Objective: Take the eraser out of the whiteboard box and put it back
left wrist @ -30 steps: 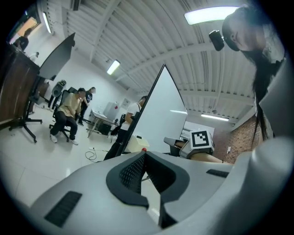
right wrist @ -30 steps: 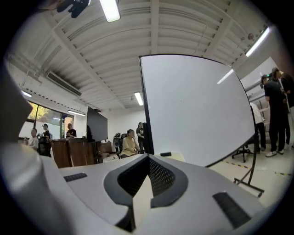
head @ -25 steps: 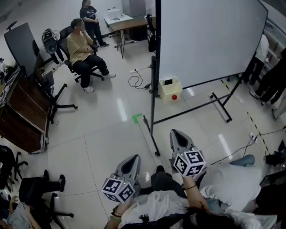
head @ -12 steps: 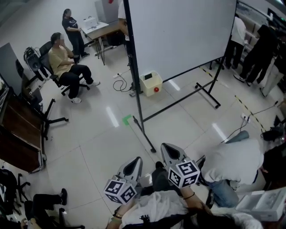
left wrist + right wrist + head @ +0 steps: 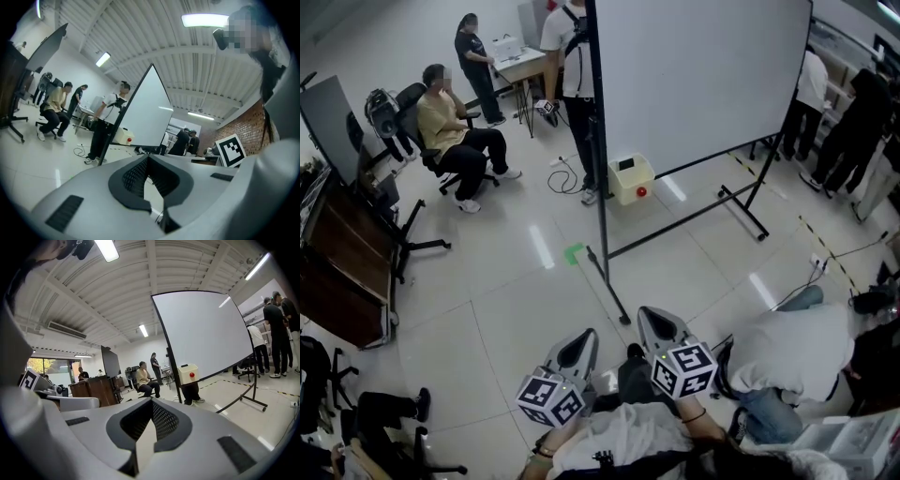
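The left gripper (image 5: 578,339) and right gripper (image 5: 656,321) are both clenched on nothing, well apart from the cream whiteboard box (image 5: 631,180) ahead.

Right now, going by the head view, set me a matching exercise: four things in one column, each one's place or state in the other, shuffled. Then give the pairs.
Things:
1. whiteboard box
2. person in the yellow top
3. green tape mark
4. right gripper

Place or state:
A. seated, upper left of the head view
B. jaws together, nothing between them
C. low beside the post of the whiteboard
D. flat on the floor, nearer than the post

Pairs: 1-C, 2-A, 3-D, 4-B
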Available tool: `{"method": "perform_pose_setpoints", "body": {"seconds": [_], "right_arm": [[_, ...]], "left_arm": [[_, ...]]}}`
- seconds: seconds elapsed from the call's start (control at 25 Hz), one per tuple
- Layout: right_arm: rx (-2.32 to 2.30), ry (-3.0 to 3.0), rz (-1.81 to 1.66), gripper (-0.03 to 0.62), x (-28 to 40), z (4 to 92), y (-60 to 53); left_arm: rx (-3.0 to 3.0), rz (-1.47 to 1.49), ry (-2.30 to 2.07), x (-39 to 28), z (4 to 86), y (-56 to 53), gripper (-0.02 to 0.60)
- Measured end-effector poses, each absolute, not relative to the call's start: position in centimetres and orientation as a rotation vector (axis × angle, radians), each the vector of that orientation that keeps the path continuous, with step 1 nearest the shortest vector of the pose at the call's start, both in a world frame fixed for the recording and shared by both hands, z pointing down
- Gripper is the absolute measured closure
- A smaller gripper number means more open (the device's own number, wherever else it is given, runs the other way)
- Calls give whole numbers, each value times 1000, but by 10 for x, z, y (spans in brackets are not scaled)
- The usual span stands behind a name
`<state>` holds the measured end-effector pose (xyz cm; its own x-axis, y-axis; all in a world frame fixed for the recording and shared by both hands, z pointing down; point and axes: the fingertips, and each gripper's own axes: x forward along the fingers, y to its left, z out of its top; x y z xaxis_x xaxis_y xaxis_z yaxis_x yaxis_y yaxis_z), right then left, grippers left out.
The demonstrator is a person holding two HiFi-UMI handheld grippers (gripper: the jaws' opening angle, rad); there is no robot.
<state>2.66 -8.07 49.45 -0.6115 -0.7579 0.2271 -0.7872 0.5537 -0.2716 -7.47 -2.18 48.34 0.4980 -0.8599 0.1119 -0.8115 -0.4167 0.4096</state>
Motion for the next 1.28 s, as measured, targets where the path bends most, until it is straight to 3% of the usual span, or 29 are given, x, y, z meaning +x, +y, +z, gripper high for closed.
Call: {"method": "perform_pose_setpoints", "body": {"seconds": [1.28], "right_arm": [[1333, -2637, 489, 595, 27, 501, -81]], "left_arm": [[2300, -212, -1450, -94, 480, -19, 594]]}}
